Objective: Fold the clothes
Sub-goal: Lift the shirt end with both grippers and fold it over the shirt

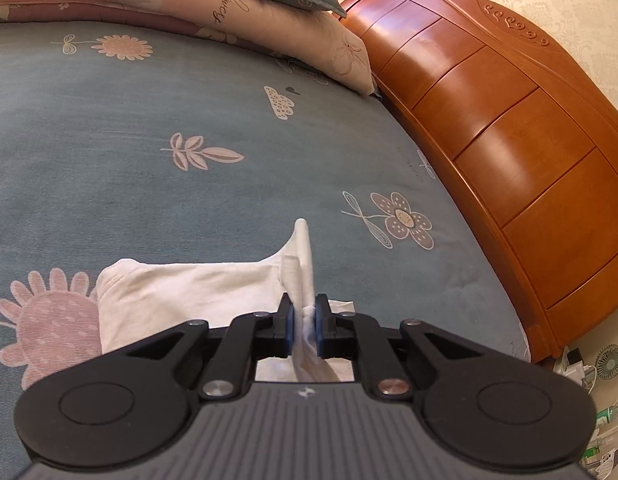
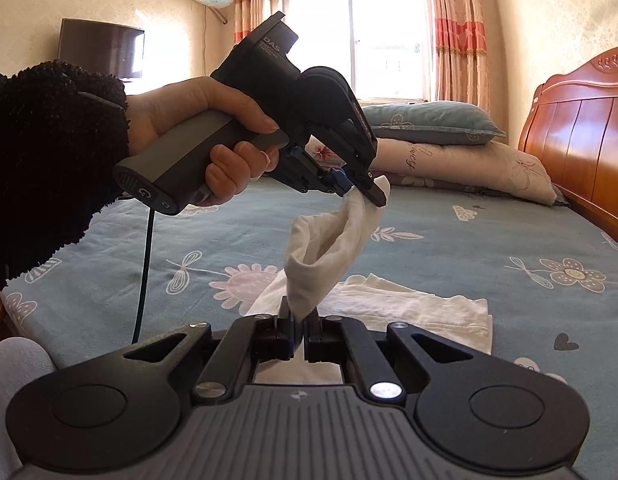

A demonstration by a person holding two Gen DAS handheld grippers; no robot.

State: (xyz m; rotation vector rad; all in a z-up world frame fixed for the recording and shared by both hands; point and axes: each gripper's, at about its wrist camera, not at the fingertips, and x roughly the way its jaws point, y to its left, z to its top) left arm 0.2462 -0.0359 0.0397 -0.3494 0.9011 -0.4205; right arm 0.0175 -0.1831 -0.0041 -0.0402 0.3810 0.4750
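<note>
Currently, left gripper (image 2: pixel 363 194) and right gripper (image 2: pixel 300 318) are each clamping one white garment (image 2: pixel 421 304) edge above the bed (image 2: pixel 509 232): keeping it taut and level is advisable.

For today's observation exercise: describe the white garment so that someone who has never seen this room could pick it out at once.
Start at the bed with the blue-grey flowered sheet and wooden headboard. Near its front lies the white garment, one part lifted between the left gripper and right gripper, both jaws shut on it. It is the only plain white cloth; the bedding is patterned.
</note>
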